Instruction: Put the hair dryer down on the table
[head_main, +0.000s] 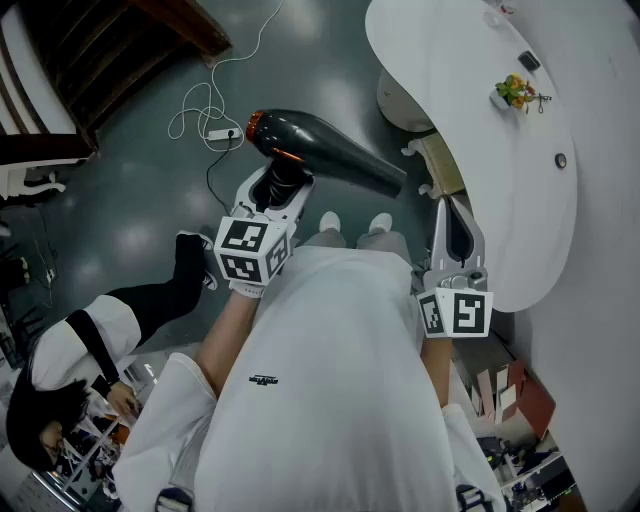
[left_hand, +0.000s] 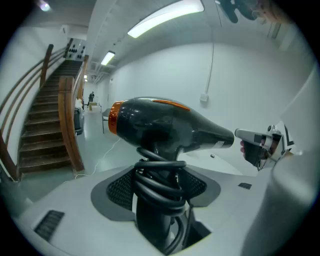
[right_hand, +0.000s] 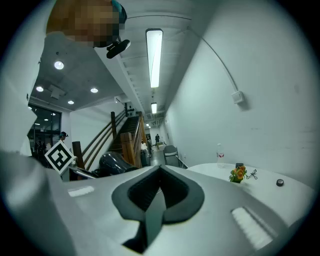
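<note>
A black hair dryer with an orange ring at its rear hangs in the air over the floor, left of the white table. My left gripper is shut on its handle, round which the black cord is wound. In the left gripper view the hair dryer stands upright between the pads of the left gripper, nozzle pointing right. My right gripper is shut with nothing in it, by the table's near edge. The right gripper view shows the right gripper with its jaws meeting, and the hair dryer to the left.
A small flower ornament, a black item and a round black knob sit on the table. A power strip with white cable lies on the floor. A person sits at lower left. Wooden stairs rise at top left.
</note>
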